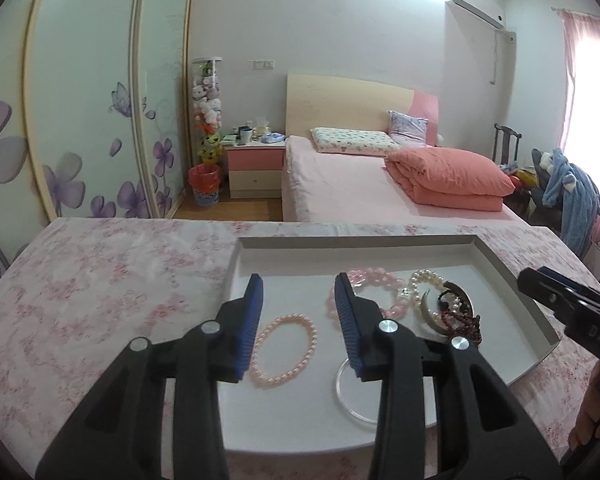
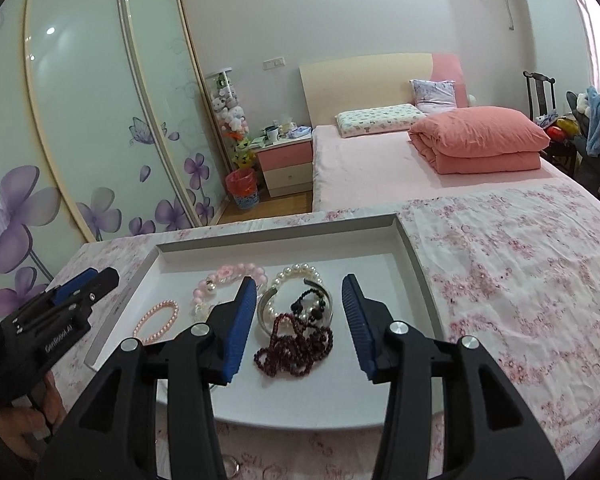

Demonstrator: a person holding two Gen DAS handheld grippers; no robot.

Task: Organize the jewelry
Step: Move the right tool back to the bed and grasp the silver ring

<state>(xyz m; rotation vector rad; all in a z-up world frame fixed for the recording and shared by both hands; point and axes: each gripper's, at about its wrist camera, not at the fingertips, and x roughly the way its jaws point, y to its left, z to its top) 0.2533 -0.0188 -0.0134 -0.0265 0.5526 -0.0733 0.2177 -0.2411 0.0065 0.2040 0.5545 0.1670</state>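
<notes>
A shallow white tray [image 1: 440,242] [image 2: 284,246] lies on a pink floral cloth. In it lie a small pink pearl bracelet [image 1: 285,350] [image 2: 156,320], a clear bangle [image 1: 346,394], a chunky pink bead bracelet [image 1: 374,278] [image 2: 236,274], a white pearl bracelet [image 1: 428,280] [image 2: 298,274], a silver cuff [image 1: 434,316] [image 2: 266,312] and a dark red bead strand [image 2: 296,350] [image 1: 466,322]. My left gripper [image 1: 300,324] is open above the pink pearl bracelet. My right gripper [image 2: 300,326] is open above the dark red strand and cuff.
The cloth-covered table [image 1: 100,288] [image 2: 520,272] spreads to both sides of the tray. Beyond it stand a pink bed [image 1: 360,184], a nightstand [image 1: 256,168] and a wardrobe with purple flowers [image 2: 100,120]. Each gripper shows at the edge of the other's view.
</notes>
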